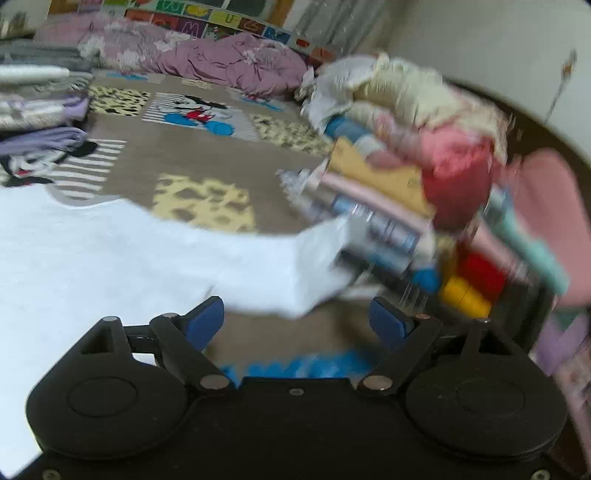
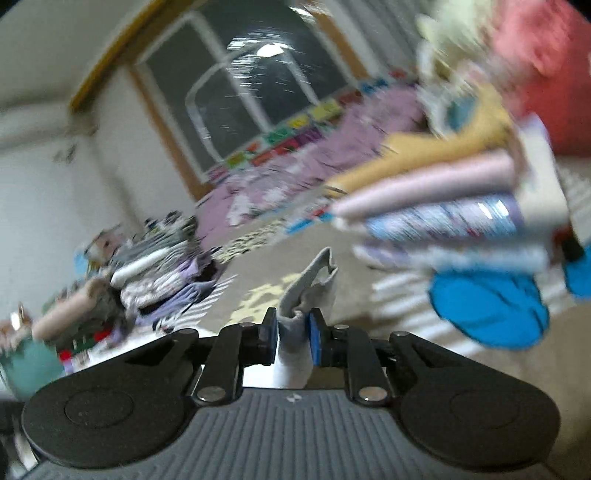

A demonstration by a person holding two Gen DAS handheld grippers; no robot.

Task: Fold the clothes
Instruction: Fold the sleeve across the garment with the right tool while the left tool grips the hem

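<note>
L gripper (image 1: 297,319): jaws wide apart, nothing btwn
R gripper (image 2: 293,334): clamped on 1 fold of white garment (image 2: 308,291)
Garment (image 1: 110,258): spread flat on bedspread (image 1: 192,162)
Folded stacks: 2, left (image 1: 40,99) + right (image 1: 388,192)

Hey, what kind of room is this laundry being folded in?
Most likely a child's bedroom or playroom: a cartoon-mouse patterned floor mat, a rumpled purple duvet against the wall, a colourful alphabet border behind it, and stacks of folded clothes.
</note>
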